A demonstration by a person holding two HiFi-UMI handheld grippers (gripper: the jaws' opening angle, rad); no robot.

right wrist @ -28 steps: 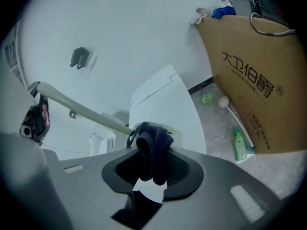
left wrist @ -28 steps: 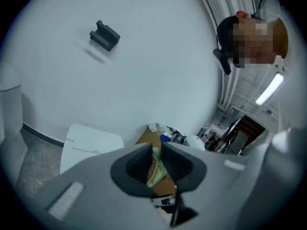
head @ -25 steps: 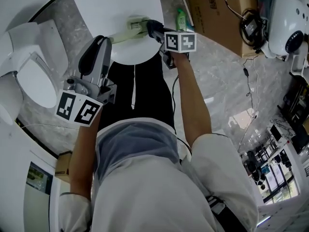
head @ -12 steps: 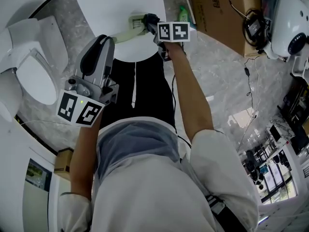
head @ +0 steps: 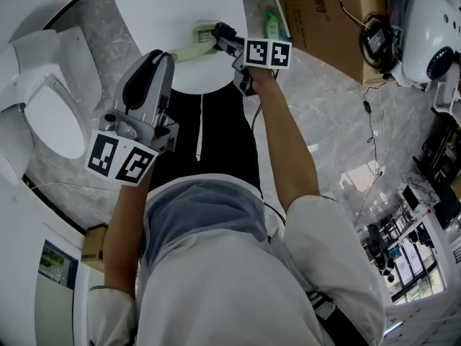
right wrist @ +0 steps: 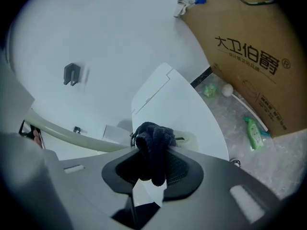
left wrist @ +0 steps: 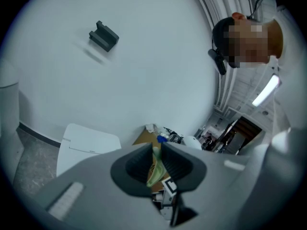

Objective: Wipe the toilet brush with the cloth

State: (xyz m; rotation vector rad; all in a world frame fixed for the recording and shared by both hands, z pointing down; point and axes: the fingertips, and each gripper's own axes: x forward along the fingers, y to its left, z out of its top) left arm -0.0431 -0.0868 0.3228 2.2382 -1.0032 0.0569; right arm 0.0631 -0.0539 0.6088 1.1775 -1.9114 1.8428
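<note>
The toilet brush has a pale green handle (head: 189, 49) and a pale head (head: 204, 32), held above a white rounded top (head: 173, 6). My left gripper (head: 160, 58) is shut on the near end of the handle, a green strip (left wrist: 154, 163) pinched between its dark pads. In the right gripper (head: 222, 33) is a bunched dark cloth (right wrist: 152, 140), and it presses against the brush close to the head. In the right gripper view the handle (right wrist: 67, 134) runs left from the cloth. Where cloth meets brush is hidden.
An open toilet (head: 50, 114) stands at left. A cardboard box (head: 317, 13) and a green bottle (head: 272, 26) sit beyond the white top. At right are white equipment (head: 432, 27) and cables (head: 371, 114). A long white brush (right wrist: 242, 104) lies by the box (right wrist: 249, 56).
The right gripper with the cloth has shifted slightly up and back along the brush near its head. The left gripper has hardly moved and keeps hold of the handle.
</note>
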